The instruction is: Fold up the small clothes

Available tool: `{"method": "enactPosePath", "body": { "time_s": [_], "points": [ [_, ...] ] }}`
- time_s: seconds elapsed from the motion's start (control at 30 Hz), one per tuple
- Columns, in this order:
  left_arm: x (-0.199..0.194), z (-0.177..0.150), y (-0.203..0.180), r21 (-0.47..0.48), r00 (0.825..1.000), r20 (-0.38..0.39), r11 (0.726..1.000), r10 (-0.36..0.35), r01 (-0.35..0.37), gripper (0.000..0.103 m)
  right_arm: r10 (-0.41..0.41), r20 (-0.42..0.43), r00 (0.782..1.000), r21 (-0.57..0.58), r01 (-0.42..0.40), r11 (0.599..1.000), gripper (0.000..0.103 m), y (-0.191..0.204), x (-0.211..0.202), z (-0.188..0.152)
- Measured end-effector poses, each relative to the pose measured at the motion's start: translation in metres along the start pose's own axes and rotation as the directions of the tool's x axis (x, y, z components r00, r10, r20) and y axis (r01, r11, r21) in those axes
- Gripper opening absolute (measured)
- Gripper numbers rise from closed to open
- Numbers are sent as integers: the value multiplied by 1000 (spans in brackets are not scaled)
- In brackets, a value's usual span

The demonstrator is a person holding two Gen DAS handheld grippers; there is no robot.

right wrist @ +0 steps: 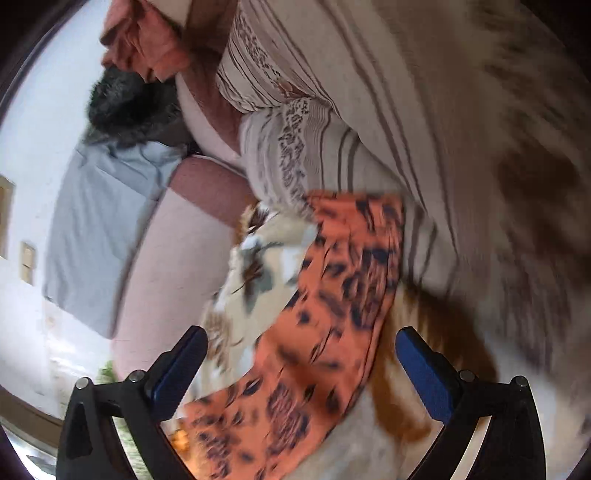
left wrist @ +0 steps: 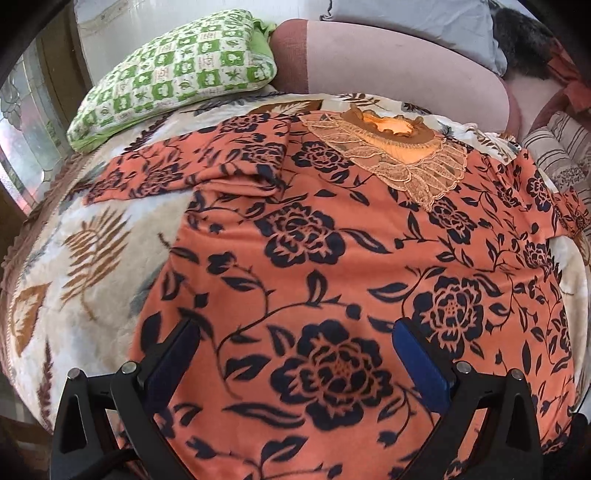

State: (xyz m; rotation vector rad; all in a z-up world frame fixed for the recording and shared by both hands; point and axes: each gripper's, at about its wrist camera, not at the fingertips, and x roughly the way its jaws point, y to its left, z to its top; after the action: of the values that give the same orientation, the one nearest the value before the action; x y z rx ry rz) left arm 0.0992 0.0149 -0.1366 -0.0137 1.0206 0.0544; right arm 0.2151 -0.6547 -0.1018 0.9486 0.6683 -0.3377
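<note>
An orange top with a dark floral print (left wrist: 332,236) lies spread flat on a leaf-patterned blanket (left wrist: 85,258). Its lace collar (left wrist: 391,147) is at the far side and its left sleeve (left wrist: 177,166) is folded in over the body. My left gripper (left wrist: 297,332) is open and empty, just above the lower body of the top. In the blurred right wrist view my right gripper (right wrist: 301,343) is open and empty over a sleeve of the top (right wrist: 332,288).
A green checked pillow (left wrist: 177,74) lies at the far left. A pink headboard (left wrist: 399,62) runs along the back, with a grey pillow (left wrist: 417,18) above. Striped bedding (right wrist: 369,110) is bunched at the right. A window (left wrist: 22,129) is on the left.
</note>
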Motion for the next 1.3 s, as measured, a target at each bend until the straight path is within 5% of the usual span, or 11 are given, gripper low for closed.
{"method": "enactPosePath", "body": {
  "time_s": [0.13,0.23,0.3,0.4,0.6,0.8,0.97,1.07,1.13,1.2,1.3],
  "points": [
    [7,3,-1,3,1000,9,1000,-11,11,103,-132,-6,991,14,132,991,91,-6,37,16],
    [11,3,4,0,1000,14,1000,-20,20,103,-231,-58,971,-4,231,973,63,-8,66,18],
    [12,2,11,-2,1000,12,1000,-19,19,103,-276,-46,960,-50,274,960,22,-5,80,23],
    [13,-2,31,-38,1000,19,999,6,-5,103,-258,30,966,-173,260,950,8,27,74,17],
    [5,-8,77,-172,998,60,985,21,-10,103,119,30,992,-468,-91,879,7,187,2,-62],
    [-24,-18,127,-259,989,143,966,49,-10,103,342,-215,915,-548,-403,733,7,324,-29,-233],
    [-32,-31,182,-388,984,154,922,86,-20,103,286,-433,855,-501,-492,713,17,360,48,-366],
    [-28,-34,211,-421,986,133,906,98,-34,103,62,-561,826,-566,-437,699,86,345,115,-435],
    [-27,-34,227,-430,983,145,902,113,-40,103,120,-601,790,-501,-490,713,86,332,115,-432],
    [-24,-29,241,-445,983,145,895,112,-36,103,129,-541,831,-532,-457,713,86,328,100,-416],
    [-21,-16,259,-491,984,162,871,75,15,103,165,-503,848,-515,-448,731,89,330,89,-387]
  ]
}}
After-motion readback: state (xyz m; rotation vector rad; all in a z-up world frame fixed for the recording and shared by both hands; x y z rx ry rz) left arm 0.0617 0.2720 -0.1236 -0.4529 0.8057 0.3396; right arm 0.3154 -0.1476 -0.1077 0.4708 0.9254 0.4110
